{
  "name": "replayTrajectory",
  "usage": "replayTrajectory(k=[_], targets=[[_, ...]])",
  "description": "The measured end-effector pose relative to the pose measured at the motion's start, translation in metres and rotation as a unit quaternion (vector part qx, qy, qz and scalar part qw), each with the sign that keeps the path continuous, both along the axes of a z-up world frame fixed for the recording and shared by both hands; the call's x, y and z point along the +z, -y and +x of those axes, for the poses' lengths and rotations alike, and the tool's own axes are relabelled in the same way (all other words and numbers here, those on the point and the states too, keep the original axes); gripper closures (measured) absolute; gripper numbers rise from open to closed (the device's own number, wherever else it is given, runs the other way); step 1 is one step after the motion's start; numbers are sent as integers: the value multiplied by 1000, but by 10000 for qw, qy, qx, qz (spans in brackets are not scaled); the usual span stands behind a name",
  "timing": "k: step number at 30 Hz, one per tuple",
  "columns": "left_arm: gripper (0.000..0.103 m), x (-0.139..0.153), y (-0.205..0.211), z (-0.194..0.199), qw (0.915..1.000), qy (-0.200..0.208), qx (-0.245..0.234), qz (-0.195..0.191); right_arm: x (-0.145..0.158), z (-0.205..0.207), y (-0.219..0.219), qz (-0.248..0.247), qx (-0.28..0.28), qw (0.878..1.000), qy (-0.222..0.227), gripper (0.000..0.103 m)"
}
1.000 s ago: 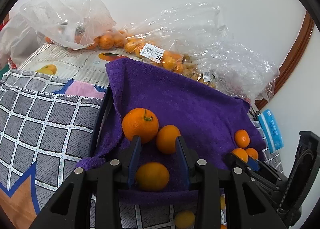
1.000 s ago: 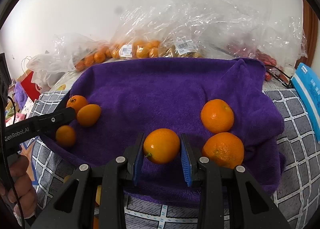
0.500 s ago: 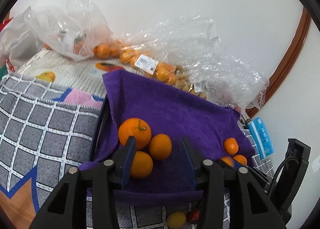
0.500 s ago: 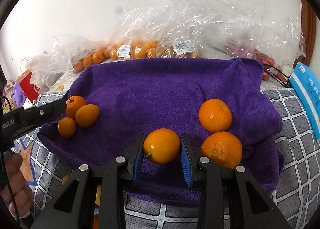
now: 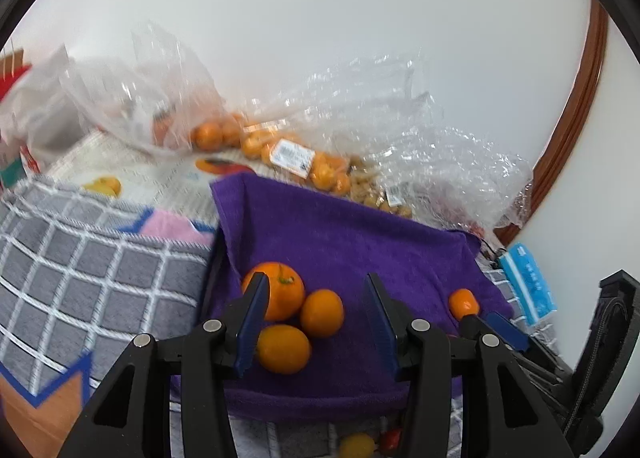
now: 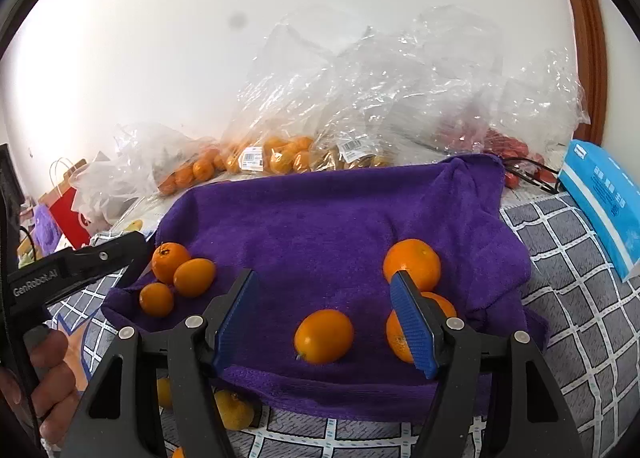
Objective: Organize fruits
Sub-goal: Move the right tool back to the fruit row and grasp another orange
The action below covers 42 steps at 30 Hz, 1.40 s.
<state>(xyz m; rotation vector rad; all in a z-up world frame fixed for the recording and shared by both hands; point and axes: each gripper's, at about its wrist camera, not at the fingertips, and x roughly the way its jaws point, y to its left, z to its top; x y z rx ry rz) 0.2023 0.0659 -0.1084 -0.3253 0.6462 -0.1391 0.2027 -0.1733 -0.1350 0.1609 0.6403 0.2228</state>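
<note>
A purple towel (image 6: 320, 210) carries two groups of oranges. In the left wrist view my left gripper (image 5: 315, 283) stands open over three oranges: a large stemmed orange (image 5: 282, 290), a small orange (image 5: 322, 312) and a loose orange (image 5: 284, 348) lying by the left pad. In the right wrist view the jaws of my right gripper (image 6: 322, 276) are opening. An orange (image 6: 324, 336) lies on the towel between them, clear of both pads. Two more oranges (image 6: 412, 264) sit by its right finger, one half hidden.
Clear plastic bags of oranges (image 6: 280, 154) and other fruit line the wall behind the towel. A blue packet (image 6: 604, 202) lies at the right on the grey checked cloth (image 6: 580, 298). Loose yellow fruit (image 6: 234, 410) lies below the towel's front edge. A hand (image 6: 48, 374) holds the left gripper.
Both grippers have let go of their oranges. The left jaws opened first and drew back a little; the right jaws opened in the last half second, leaving the orange on the towel.
</note>
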Motion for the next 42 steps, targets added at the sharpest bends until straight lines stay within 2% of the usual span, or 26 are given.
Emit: replayTrajectory(k=[2,4,8,11,14,17,21,27,32,34,35,38,42], targets=[[57,2,0,0,9992,170,200,316,-1,-1,-1,13,-4,10000,14,35],[57,3,-3,1,9981,211,337,466,0,-2,-1,28,31,10000,29,35],[57,-2,-16,8,9996,-40,278,14,9,-9,0,-29,-114,9997,191,35],[57,-3,-23,8,9992,-97,295,-238,13,-10,-1,-41,-148,9999,-21,35],[57,-2,-26,5,9990,-52,374,-233,13,-21,-3,-29,-134,9996,-247,42],[57,-3,-27,6,9987,-105,380,-310,10,-41,-9,237,240,9988,-340,43],[57,-4,-28,5,9985,-146,399,-345,4,-72,-27,56,506,9978,-431,51],[57,0,-31,0,9982,-81,409,-422,-12,-95,-50,5,896,9938,-658,53],[57,0,-31,0,9983,-61,448,-371,-27,-95,-61,33,1132,9892,-931,53],[57,0,-29,0,9985,-42,477,-247,-31,-93,-66,-110,1072,9890,-1009,59],[57,0,-28,0,9986,-44,471,-218,-33,-92,-67,-195,1027,9888,-1065,69],[57,0,-26,1,9989,-75,399,-217,-31,-94,-63,-133,1000,9897,-1014,69],[57,3,-25,-2,9990,16,380,-218,-23,-94,-44,-345,626,9944,-781,69]])
